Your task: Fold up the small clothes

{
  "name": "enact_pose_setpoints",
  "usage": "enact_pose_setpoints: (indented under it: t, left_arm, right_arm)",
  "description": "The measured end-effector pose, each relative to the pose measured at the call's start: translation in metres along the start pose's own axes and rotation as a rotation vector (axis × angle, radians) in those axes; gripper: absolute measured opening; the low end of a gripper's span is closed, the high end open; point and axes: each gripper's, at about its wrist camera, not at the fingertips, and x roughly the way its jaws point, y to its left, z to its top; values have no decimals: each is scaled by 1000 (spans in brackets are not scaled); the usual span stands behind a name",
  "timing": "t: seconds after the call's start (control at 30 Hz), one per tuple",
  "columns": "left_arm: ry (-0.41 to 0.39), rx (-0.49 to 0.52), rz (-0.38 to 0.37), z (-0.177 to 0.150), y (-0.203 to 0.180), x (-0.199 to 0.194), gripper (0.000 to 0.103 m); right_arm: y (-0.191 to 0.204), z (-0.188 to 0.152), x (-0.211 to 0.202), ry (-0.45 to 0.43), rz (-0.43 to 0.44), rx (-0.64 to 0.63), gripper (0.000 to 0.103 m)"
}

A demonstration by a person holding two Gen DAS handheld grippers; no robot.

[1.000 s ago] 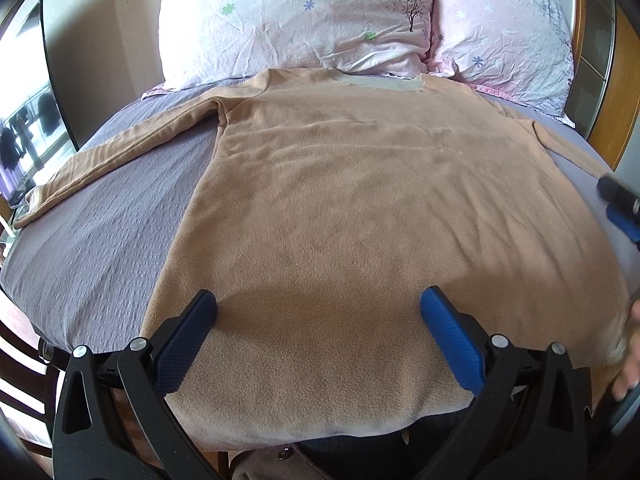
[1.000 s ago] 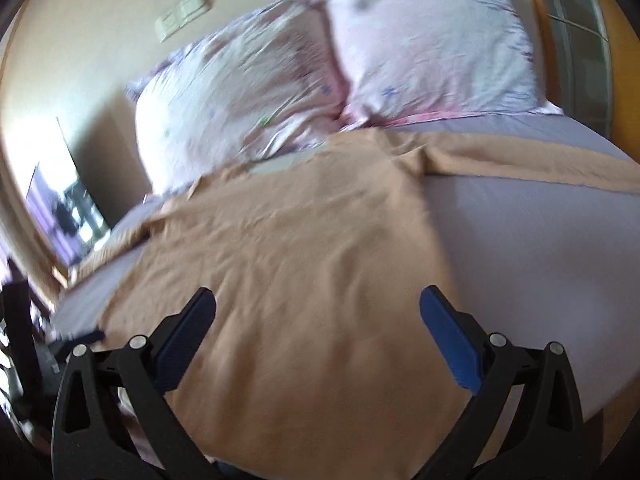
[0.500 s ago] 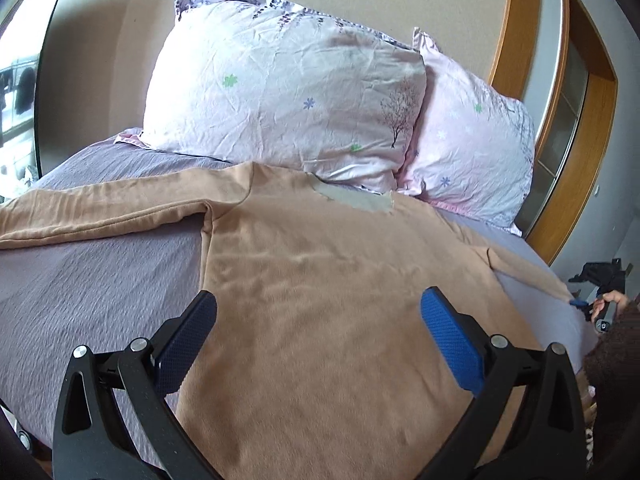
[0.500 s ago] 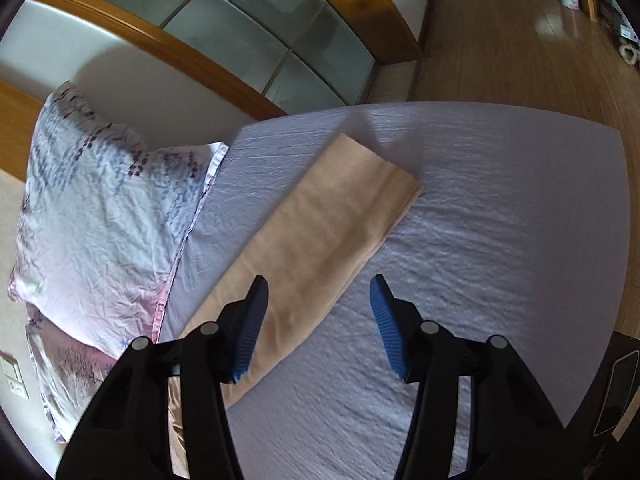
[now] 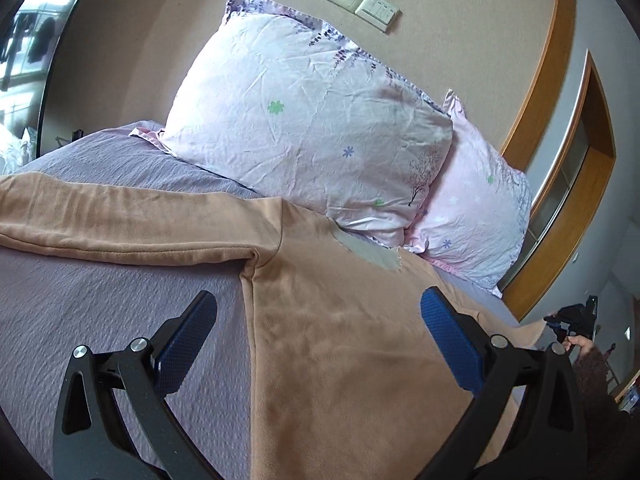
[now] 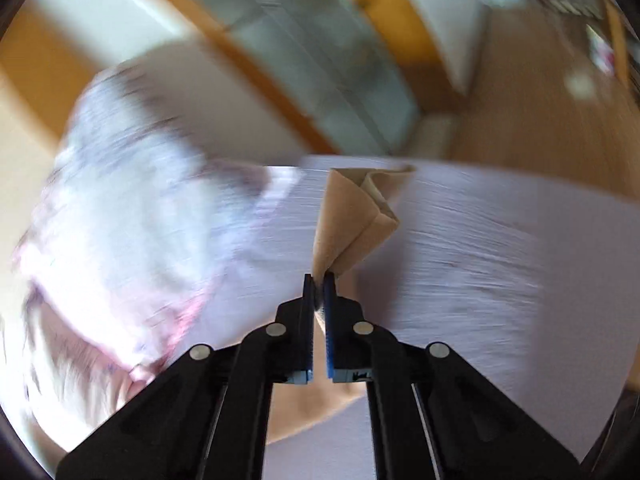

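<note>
While the left wrist camera looked up the bed, the left gripper (image 5: 318, 320) hung with its blue pads spread wide and gripping nothing, poised above the tan top (image 5: 340, 340) near its armpit seam. That top lay flat on the lilac sheet (image 5: 100, 312), its collar end against the front pillow (image 5: 304, 128) and one long sleeve (image 5: 120, 224) stretched away from the pillow toward the picture's left edge. Behind the front pillow a second pillow (image 5: 472, 208) leaned, with a wall socket and switch plate (image 5: 362, 0) above them. At the far right edge the right gripper (image 5: 572, 320) appeared only as a small dark shape beside a fingertip, too small to read its jaws; the top's lower hem was cut off below the frame. Only the right wrist camera settled that: there the right gripper (image 6: 318, 280) had its pads pinched nearly together on the folded end of the other sleeve (image 6: 352, 216), which rose bunched from the sheet (image 6: 500, 260) to the right of the pillow (image 6: 132, 220). This view was heavily smeared by motion blur, so the pillow pattern, the glass door panels (image 6: 328, 80) and the wood floor (image 6: 540, 120) beyond were hard to make out, and the body of the top was not visible.
</note>
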Motion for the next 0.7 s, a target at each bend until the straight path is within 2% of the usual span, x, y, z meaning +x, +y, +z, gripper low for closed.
enact_pose_setpoints:
  t: [0.1,0.2,0.3,0.37,0.43,0.47,0.5,0.53,0.57,0.6,0.63,0.7]
  left_arm:
    - [-2,-108,-12,9,22,-4,102]
    - [5,-268,-8,14,54,-12,102]
    - [-10,-371,45,17,81,-25,102]
    - [-31,-406,88,20,96,-36,102]
    - [-56,-437,132,23,113,-49,102]
    - [-68,-451,151,25,121,-56,102]
    - [-80,-465,179,27,130,-62,102]
    - [-90,-478,204,29,139,-67,102]
    - [-97,-494,229,31,149,-72,101]
    - [-98,-515,252,32,159,-75,98]
    - [-95,-539,267,34,170,-77,96]
    - [-78,-593,287,38,189,-77,89]
  right_arm:
    - [115,-37,-14,28,230,-249,4]
    - [218,-105,-22,104,446,-480,4]
    - [293,-193,-8,281,617,-631,4]
    - [328,-262,11,448,652,-752,5]
    - [344,-325,28,638,631,-869,10]
    - [345,-345,34,708,626,-887,11]
    - [341,-357,30,735,635,-890,19]
    - [338,-358,27,731,650,-885,32]
    - [335,-352,23,697,662,-879,40]
    - [328,-343,17,653,667,-870,53]
    - [322,-333,7,616,669,-860,60]
    - [315,-315,5,578,666,-840,61]
